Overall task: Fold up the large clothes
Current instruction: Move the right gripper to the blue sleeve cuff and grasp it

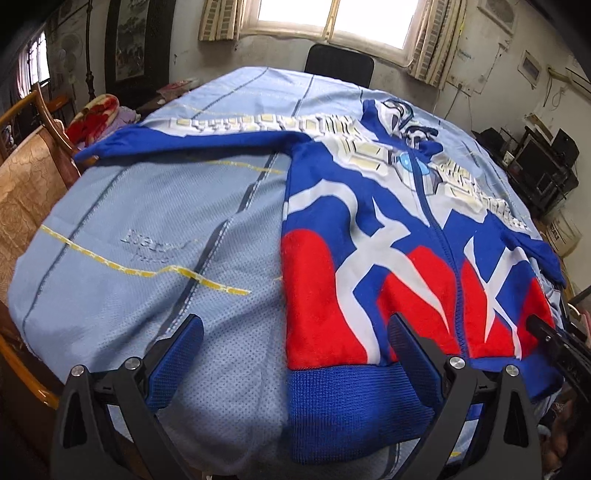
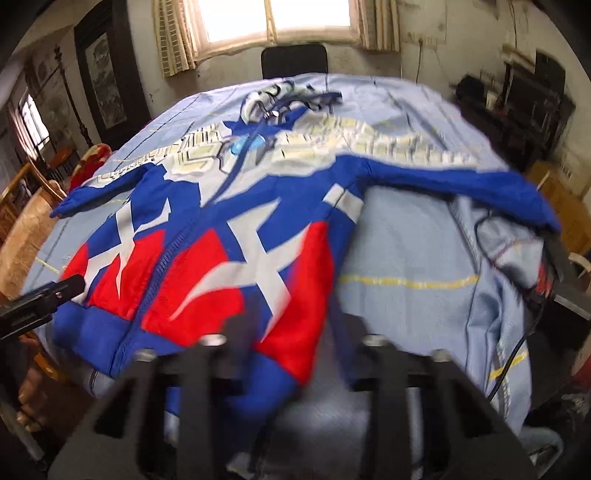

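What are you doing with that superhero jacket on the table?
A person is about to fold it, holding a grabber tool in each hand. The blue, red and white jacket lies flat and zipped on a light blue cloth, both sleeves spread out sideways. The left gripper has its fingers wide open over the jacket's bottom corner, not pinching yet. The right gripper is at the other bottom corner, fingers close together with the hem between them; the blur hides whether they grip it. No fold has been made.

Blown-out window [image 1: 334, 18] backlight, fisheye warp, motion blur
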A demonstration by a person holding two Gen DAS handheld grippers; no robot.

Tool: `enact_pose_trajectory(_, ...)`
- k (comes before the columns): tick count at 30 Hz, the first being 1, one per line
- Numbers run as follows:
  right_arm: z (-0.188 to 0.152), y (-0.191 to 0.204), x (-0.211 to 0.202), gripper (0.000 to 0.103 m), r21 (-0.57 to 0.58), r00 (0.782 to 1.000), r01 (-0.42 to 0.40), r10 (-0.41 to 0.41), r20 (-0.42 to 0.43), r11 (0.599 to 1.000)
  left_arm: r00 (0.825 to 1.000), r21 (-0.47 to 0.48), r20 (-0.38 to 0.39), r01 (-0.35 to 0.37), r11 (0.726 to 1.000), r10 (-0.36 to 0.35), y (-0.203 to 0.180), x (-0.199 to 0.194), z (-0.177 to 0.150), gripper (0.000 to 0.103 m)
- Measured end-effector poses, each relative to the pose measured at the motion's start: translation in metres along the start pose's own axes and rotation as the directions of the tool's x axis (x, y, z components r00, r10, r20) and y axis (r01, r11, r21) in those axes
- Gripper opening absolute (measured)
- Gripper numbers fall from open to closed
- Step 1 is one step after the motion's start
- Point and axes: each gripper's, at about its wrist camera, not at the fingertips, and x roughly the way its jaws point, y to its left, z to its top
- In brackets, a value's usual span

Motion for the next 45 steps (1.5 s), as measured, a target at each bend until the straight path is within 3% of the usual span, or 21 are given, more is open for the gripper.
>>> enact_pose_trajectory(5, -0.021, -0.046, 0.005, 0.009, 0.096, 0.999, -0.006, 0.01, -0.04, 0.995, 1.0, 0.012, 0.003, -0.021, 1.0, 0.021, 0.001, 0.008, -0.004, 0.099)
enact_pose_trajectory(9, -0.023, -0.053, -0.016, 0.015, 0.125, 0.999, -0.046, 0.046, 0.005, 0.991, 1.0, 0.024, 0.009, -0.029, 0.999, 0.029, 0.001, 0.004, -0.004, 0.095)
enact_pose_trajectory(13, 0.001, -0.031, -0.037, 0.027, 0.049, 0.995, -0.029, 0.024, 0.094, 0.998, 0.997, 0.017, 0.064, -0.042, 0.999, 0.041, 0.0, -0.011, 0.015, 0.094)
enact_pose_trajectory(15, 0.02, -0.018, -0.034, 0.028, 0.023, 0.993, -0.067, 0.065, 0.099, 0.997, 0.996, 0.031, 0.09, -0.028, 0.999, 0.025, -0.006, -0.017, 0.029, 0.094)
enact_pose_trajectory(18, 0.053, 0.001, -0.013, 0.029, -0.037, 0.993, -0.06, 0.063, 0.099, 0.998, 0.993, 0.087, 0.113, 0.016, 0.996, -0.026, -0.026, -0.019, 0.054, 0.094)
enact_pose_trajectory(21, 0.078, 0.006, 0.023, 0.03, -0.037, 0.998, -0.047, 0.049, 0.042, 0.998, 0.996, 0.148, 0.083, 0.001, 0.989, -0.014, -0.048, 0.005, 0.069, 0.094)
enact_pose_trajectory(24, 0.083, -0.001, 0.063, 0.035, -0.036, 0.999, -0.022, 0.021, -0.043, 0.999, 1.0, 0.162, -0.028, 0.014, 0.987, -0.009, -0.056, 0.046, 0.072, 0.094)
enact_pose_trajectory(27, 0.076, -0.019, 0.088, 0.039, 0.008, 0.993, -0.049, 0.05, -0.104, 0.999, 0.991, 0.126, -0.132, 0.011, 0.992, 0.006, -0.046, 0.08, 0.068, 0.094)
enact_pose_trajectory(28, 0.074, -0.02, 0.085, 0.049, 0.002, 0.995, -0.05, 0.05, -0.088, 0.999, 0.993, 0.137, -0.114, 0.012, 0.991, 0.004, -0.046, 0.08, 0.068, 0.095)
enact_pose_trajectory(31, 0.076, -0.027, 0.081, 0.051, 0.004, 0.994, -0.046, 0.046, -0.094, 0.999, 0.991, 0.145, -0.134, 0.003, 0.989, 0.016, -0.044, 0.082, 0.072, 0.095)
enact_pose_trajectory(33, 0.087, -0.031, 0.071, 0.052, 0.01, 0.998, -0.032, 0.032, -0.053, 0.999, 0.991, 0.142, -0.133, 0.017, 0.99, 0.002, -0.045, 0.08, 0.083, 0.095)
enact_pose_trajectory(36, 0.118, -0.04, 0.066, 0.065, 0.007, 1.0, 0.023, -0.024, 0.018, 1.0, 0.995, 0.149, -0.094, -0.002, 0.989, 0.016, -0.056, 0.073, 0.11, 0.095)
enact_pose_trajectory(39, 0.142, -0.058, 0.081, 0.065, 0.065, 0.999, 0.046, -0.047, 0.015, 0.997, 0.997, 0.183, -0.063, -0.035, 0.983, 0.047, -0.075, 0.082, 0.137, 0.096)
enact_pose_trajectory(43, 0.146, -0.092, 0.117, 0.065, 0.215, 0.997, 0.001, 0.015, -0.072, 0.977, 0.99, 0.209, -0.127, -0.036, 0.977, 0.063, -0.092, 0.12, 0.156, 0.096)
enact_pose_trajectory(45, 0.143, -0.099, 0.118, 0.064, 0.233, 0.998, -0.014, 0.027, -0.052, 0.972, 0.983, 0.224, -0.16, -0.056, 0.973, 0.094, -0.098, 0.142, 0.16, 0.096)
